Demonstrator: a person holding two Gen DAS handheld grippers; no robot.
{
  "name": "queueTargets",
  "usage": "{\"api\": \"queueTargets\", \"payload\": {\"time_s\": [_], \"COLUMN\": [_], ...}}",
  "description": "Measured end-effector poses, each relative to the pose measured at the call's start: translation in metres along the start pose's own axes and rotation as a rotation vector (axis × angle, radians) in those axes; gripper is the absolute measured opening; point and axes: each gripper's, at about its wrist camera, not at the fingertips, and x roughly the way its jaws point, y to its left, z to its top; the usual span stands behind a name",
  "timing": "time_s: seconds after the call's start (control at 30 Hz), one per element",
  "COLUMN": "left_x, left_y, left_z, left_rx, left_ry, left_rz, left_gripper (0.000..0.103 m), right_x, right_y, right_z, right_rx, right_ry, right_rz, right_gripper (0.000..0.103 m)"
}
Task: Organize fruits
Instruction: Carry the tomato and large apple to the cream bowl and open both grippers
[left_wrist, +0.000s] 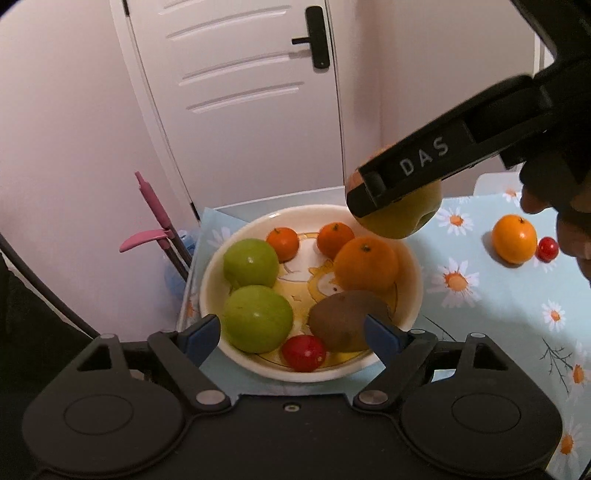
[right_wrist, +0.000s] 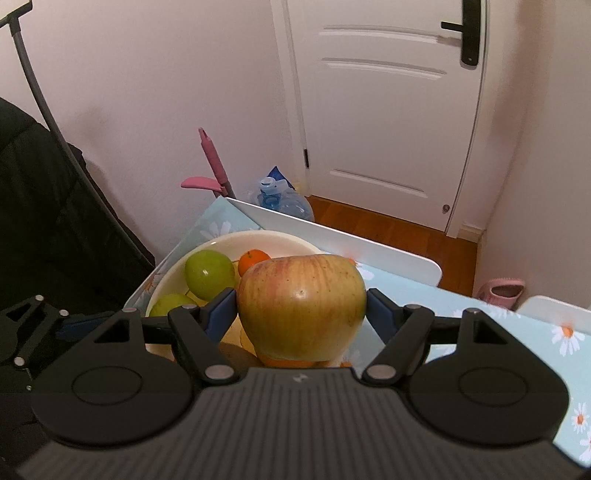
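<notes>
On the left, our left gripper hangs just above the near rim of the bowl with its jaws spread wide and nothing between the blue pads; they press on no fruit, though the right pad overlaps the kiwi in the view and we cannot tell whether it touches it. The bowl sits on the table, near its left edge, under a blue cloth with daisies. In it, from left to right, lie two green apples, a small red fruit at the near rim, two small mandarins at the far side, the kiwi and a larger orange. The kiwi lies on its side, its long axis running roughly left to right.

Further right, our right gripper holds a yellow-red apple between its jaws, which stand wide but press on both flanks of the fruit. The apple is clear of the table, above the far right rim of the bowl. Seen from the left wrist, one end dimple faces down and to the right; from the right wrist its red streaks run up and down.

Well to the right of the bowl, another orange rests on the cloth, stem up, a small red fruit touching its right side.
</notes>
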Motion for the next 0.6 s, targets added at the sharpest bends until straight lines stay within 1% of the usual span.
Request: {"api": "queueTargets", "payload": {"time_s": [0.07, 0.17, 0.47, 0.6], "left_x": [-0.001, -0.003, -0.002, 0.000], "left_y": [0.007, 0.016, 0.033, 0.037], "left_z": [0.002, 0.004, 0.002, 0.000], "left_rx": [-0.011, -0.030, -0.046, -0.048], "left_ry": [-0.005, -0.017, -0.024, -0.022], "left_rz": [0.010, 0.020, 0.052, 0.055], "left_gripper": [0.095, 0.097, 0.098, 0.098], "right_x": [0.003, 0.009, 0.035, 0.047], "right_y": [0.004, 0.011, 0.034, 0.039], "right_z": [0.003, 0.008, 0.010, 0.007], "right_rx": [-0.014, -0.035, -0.082, -0.085], "right_ry": [-0.001, -0.002, 0.005, 0.010], "right_rz": [0.010, 0.027, 0.105, 0.114], "right_gripper": [0.090, 0.090, 0.090, 0.090]}}
